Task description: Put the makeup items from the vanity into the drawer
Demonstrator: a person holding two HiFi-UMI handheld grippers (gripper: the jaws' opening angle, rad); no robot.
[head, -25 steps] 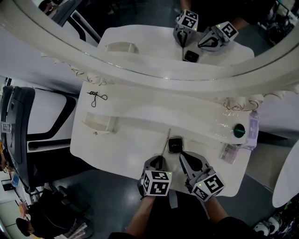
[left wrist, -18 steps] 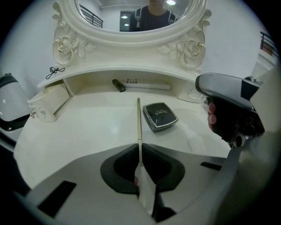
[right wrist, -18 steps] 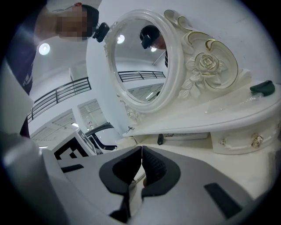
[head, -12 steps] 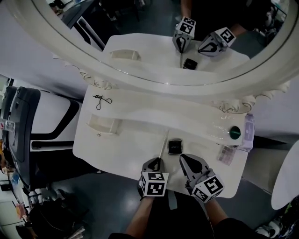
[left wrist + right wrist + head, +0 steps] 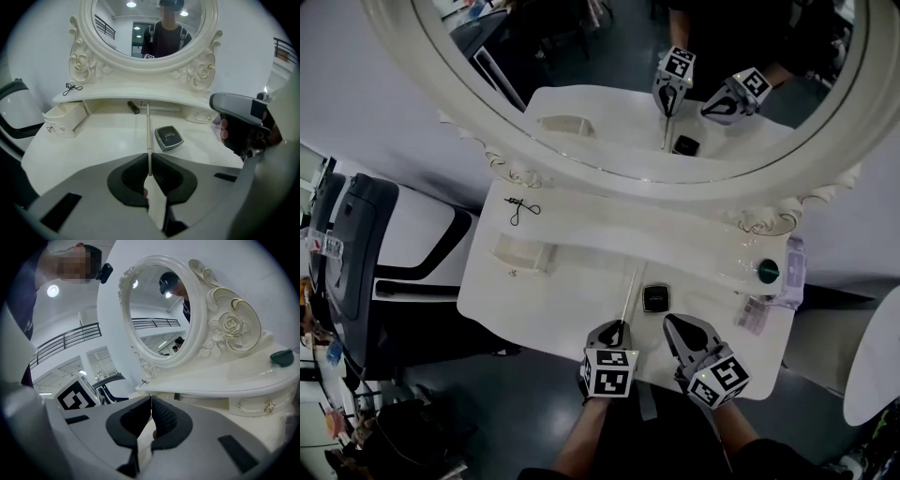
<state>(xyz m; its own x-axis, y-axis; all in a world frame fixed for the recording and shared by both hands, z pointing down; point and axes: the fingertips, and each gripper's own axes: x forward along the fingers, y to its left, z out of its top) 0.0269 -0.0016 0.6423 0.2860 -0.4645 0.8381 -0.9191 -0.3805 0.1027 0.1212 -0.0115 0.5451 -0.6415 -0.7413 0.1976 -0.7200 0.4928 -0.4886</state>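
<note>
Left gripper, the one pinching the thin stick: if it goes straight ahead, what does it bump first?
Probably the white vanity top, just left of the black compact. The left gripper tilts downward, so the thin stick it pinches would touch first. Depth is hard to judge.

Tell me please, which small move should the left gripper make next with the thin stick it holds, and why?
Probably swing the left gripper toward the pulled-out drawer at the left side. Its jaws are shut on the thin stick, so this item is ready to go in; the compact lies on the tabletop and can follow afterwards.
</note>
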